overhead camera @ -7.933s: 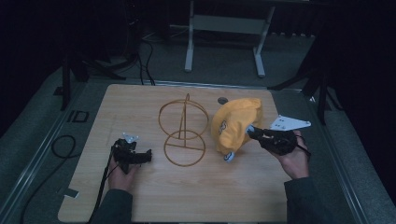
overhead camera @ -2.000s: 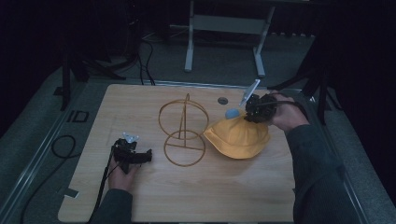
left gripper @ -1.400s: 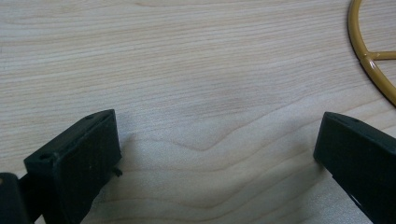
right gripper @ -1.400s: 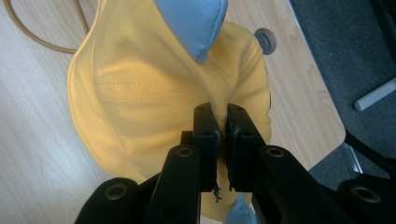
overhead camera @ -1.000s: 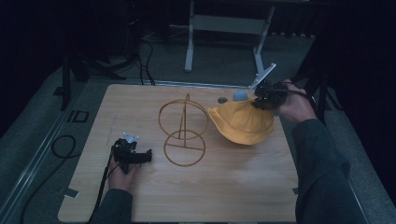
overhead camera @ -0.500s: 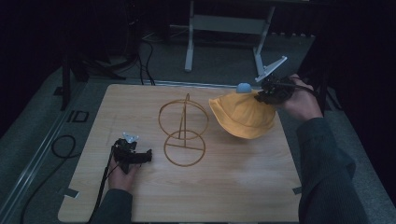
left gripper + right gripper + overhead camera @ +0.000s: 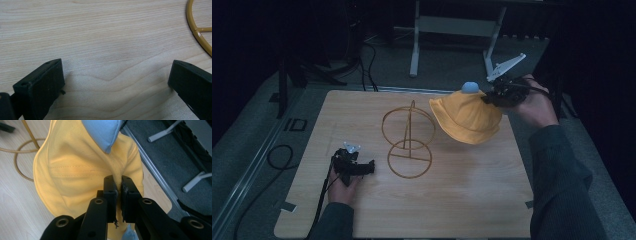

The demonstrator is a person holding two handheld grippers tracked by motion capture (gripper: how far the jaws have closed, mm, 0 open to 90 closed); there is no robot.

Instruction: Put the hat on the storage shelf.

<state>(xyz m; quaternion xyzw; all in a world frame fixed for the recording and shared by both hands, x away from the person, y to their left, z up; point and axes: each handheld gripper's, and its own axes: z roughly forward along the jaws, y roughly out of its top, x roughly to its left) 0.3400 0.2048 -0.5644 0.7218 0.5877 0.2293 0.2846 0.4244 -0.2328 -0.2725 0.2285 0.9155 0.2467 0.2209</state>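
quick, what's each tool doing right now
Left tool: open, holding nothing, low over the table.
Right tool: closed on the yellow hat.

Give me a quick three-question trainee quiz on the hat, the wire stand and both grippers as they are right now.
1. True or false: the right gripper is shut on the yellow hat.
2. The hat is: A) resting on the table; B) lifted off it; C) set on the wire stand.
3. What lies between the left gripper jaws?

Key: 1. True. 2. B. 3. Nothing; they stand open over bare wood, near the stand's base ring.
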